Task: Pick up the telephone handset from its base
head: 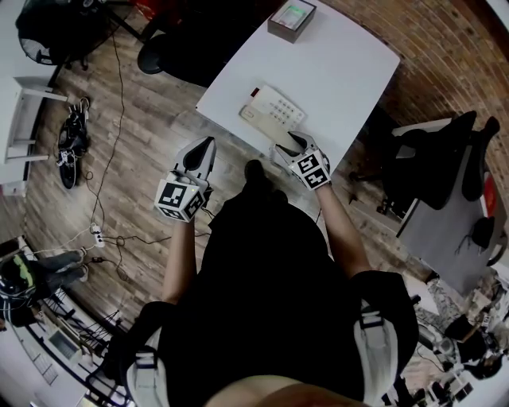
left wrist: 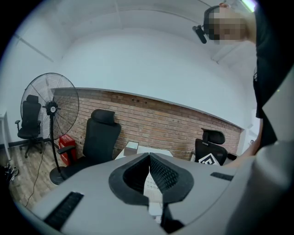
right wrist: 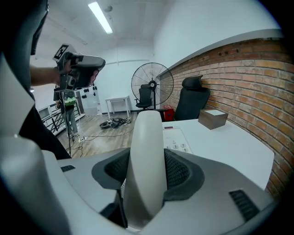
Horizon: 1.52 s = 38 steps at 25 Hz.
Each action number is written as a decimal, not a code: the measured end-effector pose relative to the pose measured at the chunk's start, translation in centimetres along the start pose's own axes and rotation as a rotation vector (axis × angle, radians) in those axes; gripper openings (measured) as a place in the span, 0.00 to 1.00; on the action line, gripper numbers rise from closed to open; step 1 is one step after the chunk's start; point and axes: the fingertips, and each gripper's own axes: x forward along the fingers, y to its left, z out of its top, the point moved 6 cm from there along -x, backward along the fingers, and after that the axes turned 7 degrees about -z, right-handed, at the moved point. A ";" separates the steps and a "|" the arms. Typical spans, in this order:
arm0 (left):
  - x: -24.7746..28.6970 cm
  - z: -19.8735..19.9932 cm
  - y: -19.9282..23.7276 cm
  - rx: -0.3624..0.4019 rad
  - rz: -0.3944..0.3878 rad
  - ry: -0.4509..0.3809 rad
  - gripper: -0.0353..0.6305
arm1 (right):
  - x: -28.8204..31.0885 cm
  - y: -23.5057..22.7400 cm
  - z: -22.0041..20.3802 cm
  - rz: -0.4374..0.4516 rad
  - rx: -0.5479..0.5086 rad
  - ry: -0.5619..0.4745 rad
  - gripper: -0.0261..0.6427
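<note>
The cream telephone handset (right wrist: 146, 156) stands up between the jaws of my right gripper (right wrist: 148, 161), which is shut on it. In the head view that gripper (head: 291, 143) hovers at the near edge of the white table (head: 350, 63), just in front of the pale telephone base (head: 271, 110). The base (right wrist: 177, 140) with its keypad lies beyond the handset in the right gripper view. My left gripper (head: 207, 145) hangs off the table's left side over the wooden floor, its jaws shut with nothing in them (left wrist: 149, 157).
A small grey box (head: 291, 19) sits at the table's far end. Black office chairs (head: 445, 159) stand to the right by the brick wall. A standing fan (right wrist: 152, 82), a cable and gear (head: 73, 135) occupy the wooden floor on the left.
</note>
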 end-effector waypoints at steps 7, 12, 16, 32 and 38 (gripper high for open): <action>-0.7 -0.3 -1.4 0.001 0.000 -0.009 0.08 | -1.4 0.2 -0.4 -0.010 -0.008 -0.020 0.35; -1.1 -0.5 -2.8 0.001 -0.001 -0.017 0.08 | -3.0 0.4 -0.4 -0.012 -0.009 -0.038 0.35; -1.4 -0.7 -3.7 0.002 -0.003 -0.017 0.08 | -4.0 0.6 -0.2 -0.011 -0.003 -0.054 0.35; -1.9 -1.8 -7.2 -0.005 -0.009 -0.016 0.08 | -7.9 1.0 -0.2 -0.005 0.014 -0.100 0.35; -2.0 -2.5 -8.8 -0.005 -0.012 -0.013 0.08 | -9.3 1.3 -0.6 0.004 0.009 -0.114 0.35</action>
